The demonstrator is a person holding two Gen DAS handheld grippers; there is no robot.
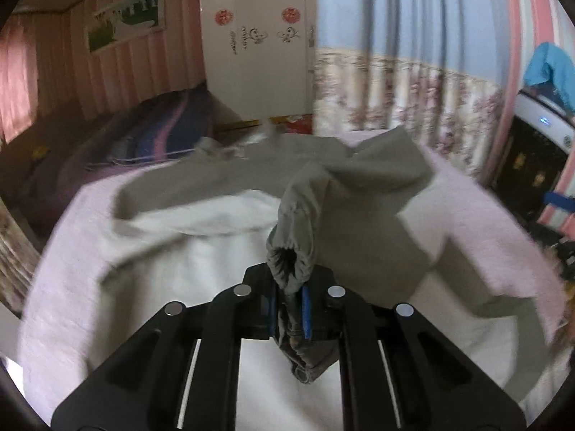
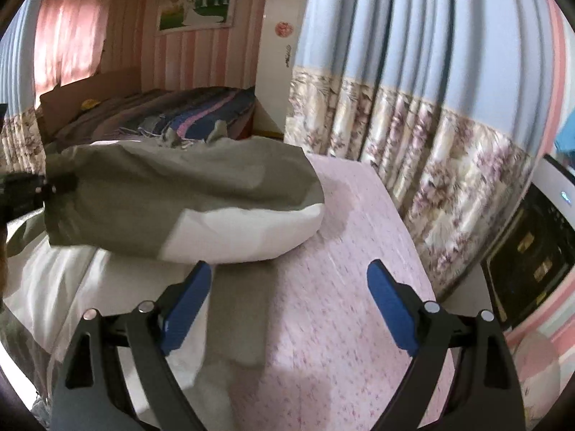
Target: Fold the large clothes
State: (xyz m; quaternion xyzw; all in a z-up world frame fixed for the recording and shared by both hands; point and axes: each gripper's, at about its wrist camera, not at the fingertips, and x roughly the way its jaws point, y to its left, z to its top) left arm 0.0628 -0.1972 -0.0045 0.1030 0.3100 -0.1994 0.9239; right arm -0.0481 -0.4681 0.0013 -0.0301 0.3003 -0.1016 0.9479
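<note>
- My left claw point(image 1: 290, 314) is pinched tight on the gathered elastic cuff point(image 1: 287, 262) of the grey-green and white jacket point(image 1: 201, 248); the cuff bunches between my blue pads point(image 1: 306, 312) and a tail of fabric hangs below them.
- From that cuff the grey-green sleeve point(image 1: 345, 186) runs away from me, lifted off the jacket's white body.
- The jacket lies spread on the pink speckled sheet point(image 1: 478, 222), which covers the surface under both my claws.
- My right claw point(image 2: 289, 309) is spread wide with nothing in it; its blue pads point(image 2: 391, 309) hover above the pink sheet point(image 2: 341, 287), the left-hand pad over the jacket's edge.
- In the right wrist view, a puffed fold of the jacket point(image 2: 187, 194), grey-green on top and white beneath, sits beyond my open claw, on the sheet's left part.
- Beyond the jacket stands a bed with a dark striped blanket point(image 2: 187, 111); a blue and floral curtain point(image 2: 413, 107) hangs to the jacket's right.
</note>
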